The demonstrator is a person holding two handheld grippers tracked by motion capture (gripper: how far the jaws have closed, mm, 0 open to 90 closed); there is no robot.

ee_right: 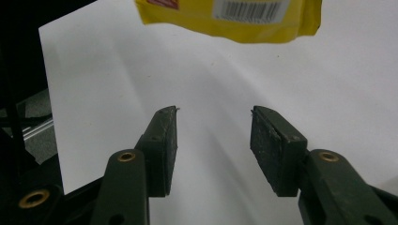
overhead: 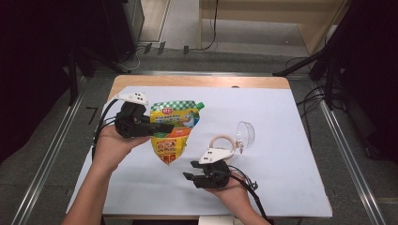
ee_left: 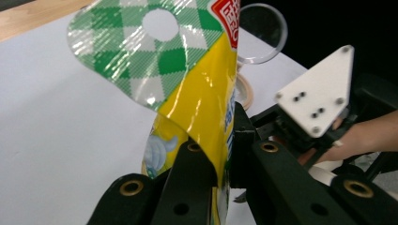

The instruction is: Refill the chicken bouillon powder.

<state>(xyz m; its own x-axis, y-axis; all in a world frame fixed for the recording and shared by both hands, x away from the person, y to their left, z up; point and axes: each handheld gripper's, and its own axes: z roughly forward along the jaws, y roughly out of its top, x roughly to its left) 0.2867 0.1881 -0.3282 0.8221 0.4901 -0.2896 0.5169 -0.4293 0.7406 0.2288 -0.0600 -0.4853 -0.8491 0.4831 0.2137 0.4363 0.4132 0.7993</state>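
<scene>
With my left gripper (overhead: 157, 127) I am grasping the yellow pouch (overhead: 174, 133) with the green checked top; its jaws are clenched on the side of the pouch, about at the middle of its height, and in the left gripper view I see the foil (ee_left: 206, 108) squeezed between the two black jaws. In the high view the pouch hangs with its bottom edge toward me, and in the right gripper view this bottom edge with the barcode (ee_right: 248, 9) seems to float above the white sheet (overhead: 281, 140), so I judge the pouch is already lifted off the table, although I cannot be fully sure that no corner is touching. My right gripper (overhead: 190, 176) holds nothing: its jaws stand apart with only the white sheet between them, and it waits near the lower end of the pouch, pointing toward it. Beside the right gripper, on the sheet, there are a clear round lid (overhead: 245, 133) and a pale ring (overhead: 224, 140), both untouched by my grippers. So, as I judge it, the first part is done, the pouch is picked up and held firmly on one side. What is left is probably to bring the right gripper to the pouch and take its free end, and then to do with it what is wanted; where it must go, I cannot tell.
</scene>
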